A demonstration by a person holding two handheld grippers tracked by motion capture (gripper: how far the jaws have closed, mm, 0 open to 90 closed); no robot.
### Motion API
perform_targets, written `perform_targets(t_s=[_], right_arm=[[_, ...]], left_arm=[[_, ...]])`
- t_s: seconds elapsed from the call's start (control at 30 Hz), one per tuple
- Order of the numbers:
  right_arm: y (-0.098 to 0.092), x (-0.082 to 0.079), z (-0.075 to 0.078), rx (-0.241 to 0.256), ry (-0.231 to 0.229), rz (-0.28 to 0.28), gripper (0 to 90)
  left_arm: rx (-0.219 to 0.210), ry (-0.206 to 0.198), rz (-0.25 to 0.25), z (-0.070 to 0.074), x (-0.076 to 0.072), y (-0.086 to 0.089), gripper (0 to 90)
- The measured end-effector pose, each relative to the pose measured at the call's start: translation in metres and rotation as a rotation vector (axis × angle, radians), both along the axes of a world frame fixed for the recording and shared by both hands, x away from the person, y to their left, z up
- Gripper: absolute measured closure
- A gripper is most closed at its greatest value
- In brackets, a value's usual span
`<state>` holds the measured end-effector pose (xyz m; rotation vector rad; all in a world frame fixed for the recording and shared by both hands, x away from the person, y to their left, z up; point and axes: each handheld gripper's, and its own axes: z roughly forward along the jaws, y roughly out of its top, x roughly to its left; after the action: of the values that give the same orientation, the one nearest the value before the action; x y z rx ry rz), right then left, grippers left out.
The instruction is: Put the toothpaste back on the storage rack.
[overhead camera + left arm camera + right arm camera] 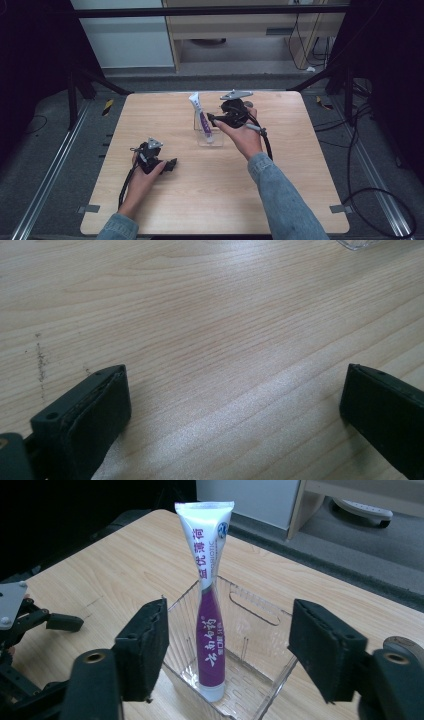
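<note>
A white and purple toothpaste tube (210,630) stands upright, cap down, in a small clear plastic box (260,615) at the back middle of the table. In the high view the tube (202,117) leans slightly in the box (210,141). My right gripper (230,607) is open, its jaws level with the tube's middle, one on each side and short of it. From the high view it (212,120) sits just right of the tube. My left gripper (172,164) rests low at the front left, open over bare wood (235,385).
The wooden table (280,190) has free room at the front and right. A corner of the clear box (360,244) shows in the left gripper view. The left gripper (35,622) shows at the left edge of the right gripper view. Cables and dark frames surround the table.
</note>
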<state>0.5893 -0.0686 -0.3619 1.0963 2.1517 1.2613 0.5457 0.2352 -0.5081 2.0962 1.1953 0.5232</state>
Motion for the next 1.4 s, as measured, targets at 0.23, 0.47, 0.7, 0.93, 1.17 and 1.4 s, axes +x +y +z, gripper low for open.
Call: perform_targets(t_s=[0.23,0.47,0.7,0.93,1.17,1.4], right_arm=[[-0.007,-0.003,-0.004,-0.019,0.004,0.001,20.6],[-0.015,-0.006,-0.004,-0.042,-0.002,0.008,14.7],[-0.034,-0.008,0.002,-0.034,-0.021,-0.019,11.0],[-0.048,-0.012,0.000,-0.033,-0.024,-0.038,10.3],[-0.071,-0.014,-0.001,-0.040,-0.031,-0.088,13.4],[-0.095,-0.017,-0.009,-0.057,-0.029,-0.119,13.9]], left_arm=[[0.000,0.000,0.000,0.000,0.000,0.000,0.0],[0.000,0.000,0.000,0.000,0.000,0.000,0.0],[0.000,-0.001,0.001,0.000,0.000,0.000,0.0],[0.001,0.001,0.000,0.000,0.000,0.000,0.0],[0.003,0.001,0.001,0.000,0.000,0.000,0.0],[-0.002,0.000,0.002,0.000,0.000,0.000,0.0]])
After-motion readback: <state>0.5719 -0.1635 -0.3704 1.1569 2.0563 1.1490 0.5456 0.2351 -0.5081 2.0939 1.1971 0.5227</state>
